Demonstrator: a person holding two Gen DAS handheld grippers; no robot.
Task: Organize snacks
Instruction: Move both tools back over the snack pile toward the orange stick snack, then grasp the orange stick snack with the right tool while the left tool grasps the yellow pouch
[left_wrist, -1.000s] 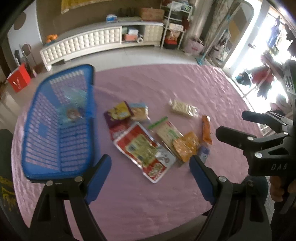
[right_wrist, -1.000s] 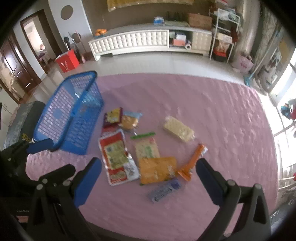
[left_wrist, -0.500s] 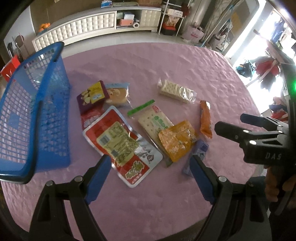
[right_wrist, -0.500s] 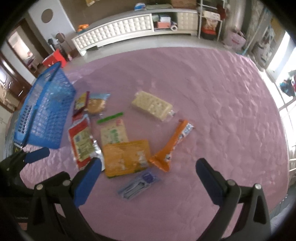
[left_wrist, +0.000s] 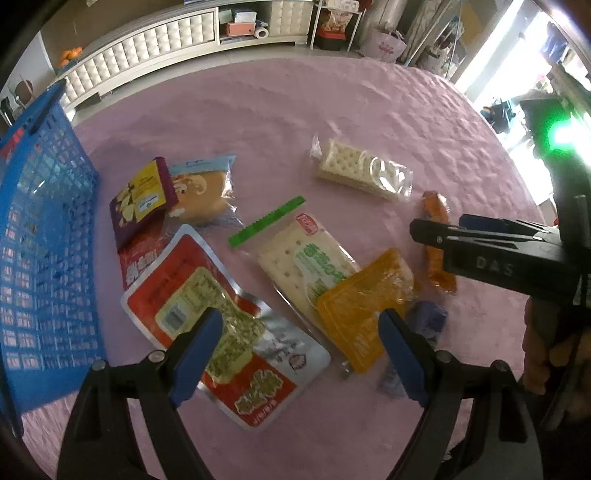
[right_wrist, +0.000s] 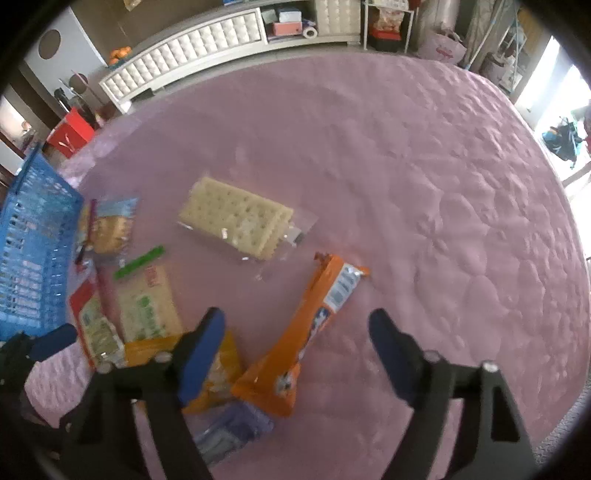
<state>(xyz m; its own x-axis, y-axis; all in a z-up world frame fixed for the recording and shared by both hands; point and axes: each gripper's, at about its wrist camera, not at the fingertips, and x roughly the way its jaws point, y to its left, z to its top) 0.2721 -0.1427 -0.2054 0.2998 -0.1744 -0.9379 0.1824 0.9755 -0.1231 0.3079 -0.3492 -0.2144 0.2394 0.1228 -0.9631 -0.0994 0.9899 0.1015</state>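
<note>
Your right gripper (right_wrist: 295, 350), jaws just narrowing yet unclenched, straddles the orange packet (right_wrist: 295, 343) nearest you on the pink tablecloth (right_wrist: 424, 166); it looks light, crinkly and slippery, so pinch its flat middle. Left gripper (left_wrist: 299, 350) hangs released. Blue basket (right_wrist: 33, 236) stands farther left

Pink quilted table (left_wrist: 332, 110): snack packets (left_wrist: 295, 266) scattered right of the blue basket (left_wrist: 44, 240) standing on it.

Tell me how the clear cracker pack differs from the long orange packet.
The clear cracker pack is broad, see-through and shows pale crackers; the long orange packet is narrow, opaque and printed. The cracker pack lies farther off; the orange packet lies between the right tongs. Both lie flat on the pink cloth.
</note>
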